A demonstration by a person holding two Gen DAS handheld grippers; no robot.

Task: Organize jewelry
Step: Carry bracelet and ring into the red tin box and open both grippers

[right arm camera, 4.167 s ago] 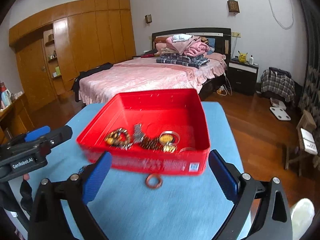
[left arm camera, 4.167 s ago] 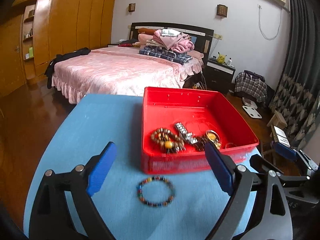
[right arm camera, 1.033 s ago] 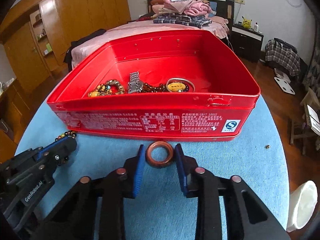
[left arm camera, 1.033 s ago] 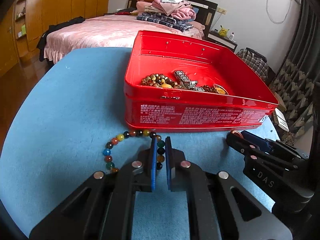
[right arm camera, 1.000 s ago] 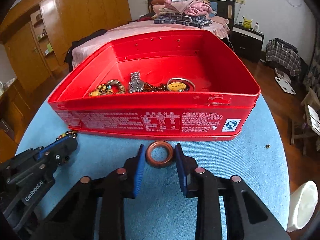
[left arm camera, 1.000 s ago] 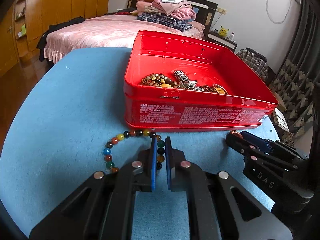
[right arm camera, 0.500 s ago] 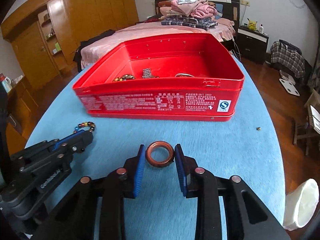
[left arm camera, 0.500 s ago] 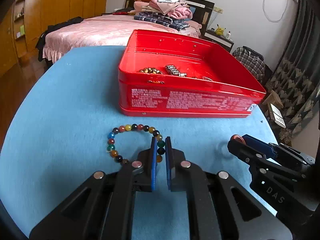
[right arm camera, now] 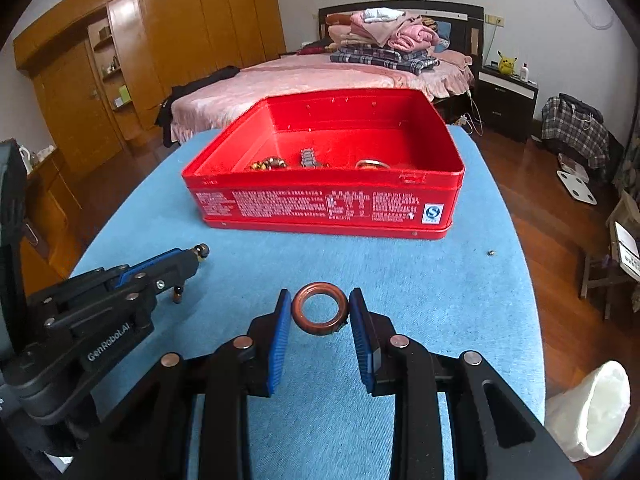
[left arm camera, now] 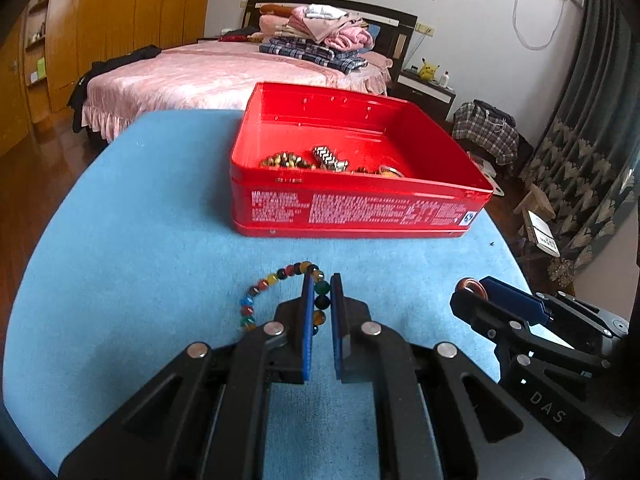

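Note:
A multicoloured bead bracelet (left arm camera: 280, 276) is pinched between the blue pads of my left gripper (left arm camera: 320, 280), which is shut on it; its loop hangs to the left above the blue table (left arm camera: 140, 240). My right gripper (right arm camera: 320, 300) is shut on a brown ring (right arm camera: 320, 307), held flat between its pads. Ahead of both stands the open red tin (left arm camera: 352, 208) (right arm camera: 328, 204), holding several bracelets and a metal watch band (left arm camera: 328, 158). The right gripper (left arm camera: 474, 286) with the ring also shows at the right of the left wrist view. The left gripper (right arm camera: 192, 256) appears low on the left in the right wrist view.
A small dark speck (right arm camera: 491, 253) lies on the table right of the tin. Behind the table are a pink bed (left arm camera: 224, 76), wooden wardrobes (right arm camera: 168, 40) and a nightstand (right arm camera: 504, 96). A white bin (right arm camera: 592, 408) stands on the floor at the right.
Both grippers have lifted and drawn back from the tin, carrying the bracelet and the ring off the table; the tin looks farther away now.

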